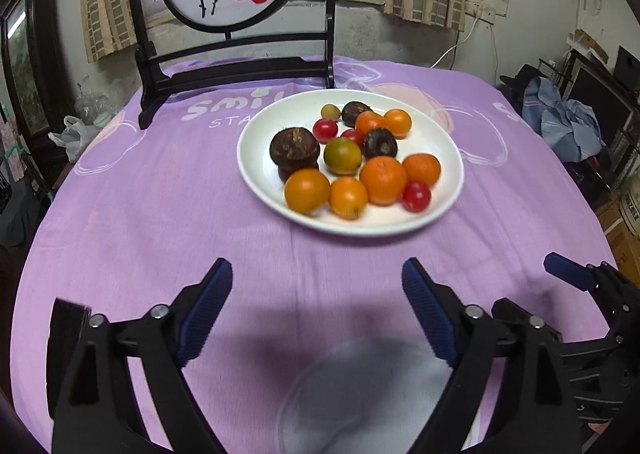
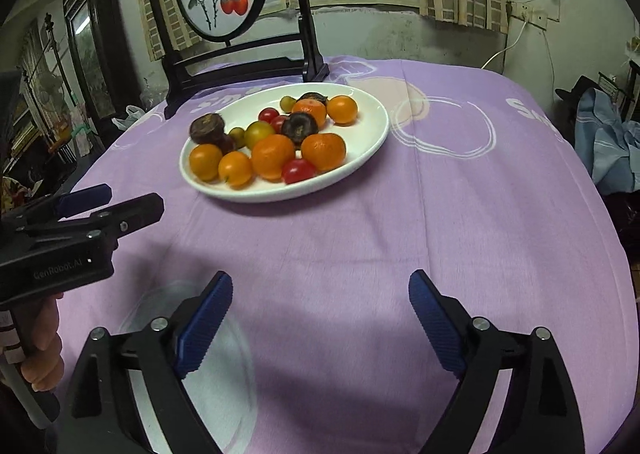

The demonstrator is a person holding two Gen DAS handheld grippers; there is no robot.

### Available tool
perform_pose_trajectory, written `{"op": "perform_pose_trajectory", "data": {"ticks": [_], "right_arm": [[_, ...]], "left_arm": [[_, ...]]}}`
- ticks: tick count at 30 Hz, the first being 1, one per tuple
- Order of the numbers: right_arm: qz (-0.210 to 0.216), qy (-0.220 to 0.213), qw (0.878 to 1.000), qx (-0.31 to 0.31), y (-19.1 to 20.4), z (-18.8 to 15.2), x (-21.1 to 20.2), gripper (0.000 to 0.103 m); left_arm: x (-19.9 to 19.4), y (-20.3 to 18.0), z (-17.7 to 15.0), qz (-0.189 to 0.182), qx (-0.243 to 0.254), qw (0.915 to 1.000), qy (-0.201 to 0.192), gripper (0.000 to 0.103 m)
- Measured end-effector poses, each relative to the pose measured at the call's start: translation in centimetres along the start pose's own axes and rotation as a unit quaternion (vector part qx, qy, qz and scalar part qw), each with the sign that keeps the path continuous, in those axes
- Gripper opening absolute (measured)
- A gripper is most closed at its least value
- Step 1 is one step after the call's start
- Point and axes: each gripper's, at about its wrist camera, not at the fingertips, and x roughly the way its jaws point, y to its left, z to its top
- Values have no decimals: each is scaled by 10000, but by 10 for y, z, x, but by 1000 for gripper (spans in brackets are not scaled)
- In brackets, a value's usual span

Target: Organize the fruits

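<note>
A white plate (image 1: 260, 125) sits mid-table holding several fruits: orange tangerines (image 1: 383, 179), red cherry tomatoes (image 1: 416, 195), dark brown round fruits (image 1: 294, 147) and a green-yellow one (image 1: 342, 155). My left gripper (image 1: 317, 268) stands open over bare cloth, short of the plate, with nothing between its fingers. The right gripper (image 2: 321, 278) is likewise open and empty, to the right of the plate (image 2: 360, 125). Each gripper shows at the edge of the other's view: the right one's fingers (image 1: 564, 270), the left gripper (image 2: 120, 199). A pale, blurred round dish (image 1: 360, 394) lies below the left gripper.
A purple tablecloth (image 1: 140, 213) covers the round table. A dark wooden stand with a round persimmon painting (image 1: 232, 69) rises behind the plate. A person's hand (image 2: 40, 334) holds the left gripper's handle. Blue cloth (image 1: 568, 121) and clutter lie beyond the right table edge.
</note>
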Motion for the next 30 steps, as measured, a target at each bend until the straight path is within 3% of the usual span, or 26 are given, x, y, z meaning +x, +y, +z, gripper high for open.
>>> {"op": "perform_pose_trajectory", "data": {"ticks": [10, 22, 25, 27, 30], "right_arm": [[-227, -67, 9996, -118, 13, -34, -20, 97], [-91, 165, 9996, 191, -4, -49, -3, 97], [-200, 223, 9994, 160, -5, -51, -1, 97], [-304, 227, 9992, 115, -4, -52, -1, 97], [-469, 314, 9984, 10, -1, -55, 1, 97]], "left_arm": [[-26, 3, -42, -103, -25, 9999, 21, 91], [-4, 16, -74, -58, -201, 9991, 367, 91], [2, 16, -80, -72, -173, 9990, 412, 92], [6, 19, -84, -70, -189, 9988, 452, 97], [12, 21, -88, 159, -230, 9984, 485, 97]]}}
